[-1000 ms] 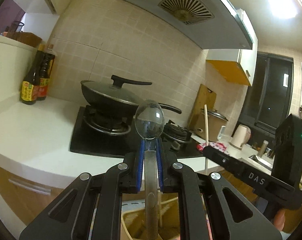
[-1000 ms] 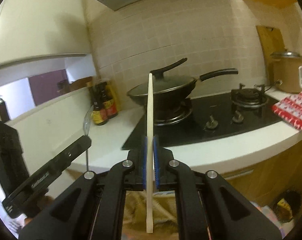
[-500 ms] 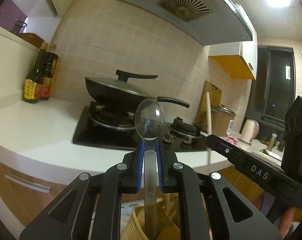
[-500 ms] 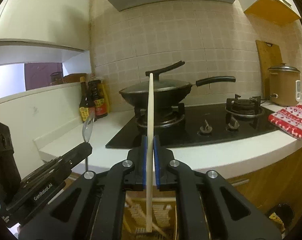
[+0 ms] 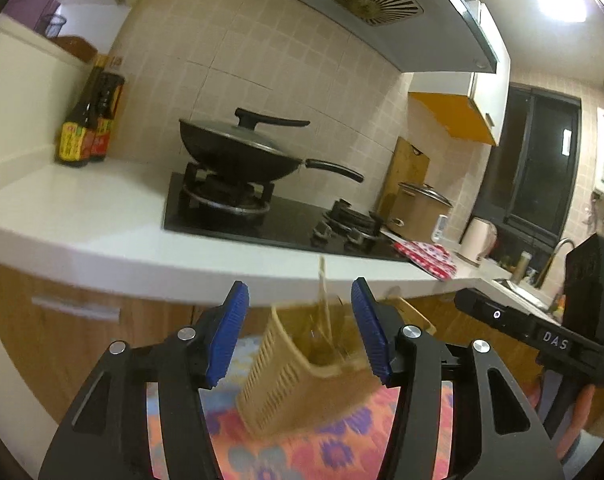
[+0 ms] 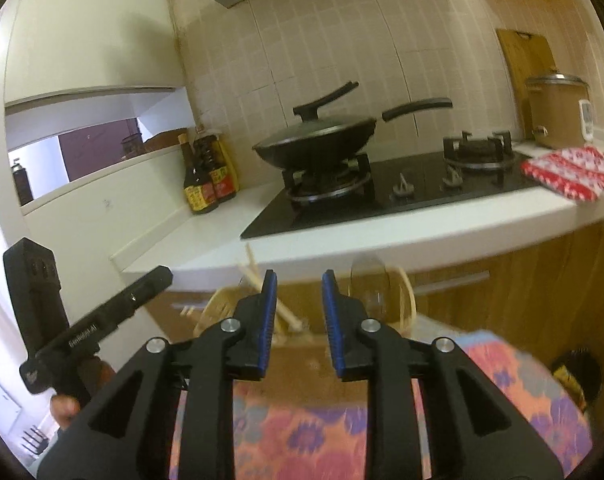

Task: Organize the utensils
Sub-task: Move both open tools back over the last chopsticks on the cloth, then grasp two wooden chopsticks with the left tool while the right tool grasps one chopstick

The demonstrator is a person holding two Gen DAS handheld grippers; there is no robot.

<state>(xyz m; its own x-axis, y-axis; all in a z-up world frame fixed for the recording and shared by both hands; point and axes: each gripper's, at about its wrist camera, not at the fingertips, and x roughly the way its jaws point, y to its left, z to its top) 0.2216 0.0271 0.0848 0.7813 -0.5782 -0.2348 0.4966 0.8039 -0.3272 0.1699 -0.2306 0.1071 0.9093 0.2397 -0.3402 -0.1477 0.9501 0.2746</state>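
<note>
Since a second ago the spoon (image 6: 366, 280) and chopstick (image 5: 323, 300) are released into the tan basket (image 5: 298, 376) on the floral cloth (image 5: 302, 456), while the left gripper (image 5: 300, 332) and right gripper (image 6: 299, 322) are held above it, jaws spread apart

- Home kitchen.
- Lidded wok (image 5: 238, 152) on gas hob (image 5: 270, 216); hood (image 5: 365, 4) above.
- Tiled wall (image 6: 341, 52), white counter (image 5: 82, 216), sauce bottles (image 6: 206, 176).
- Rice cooker (image 6: 557, 112), kettle (image 5: 477, 240), sink tap (image 5: 557, 252).
</note>
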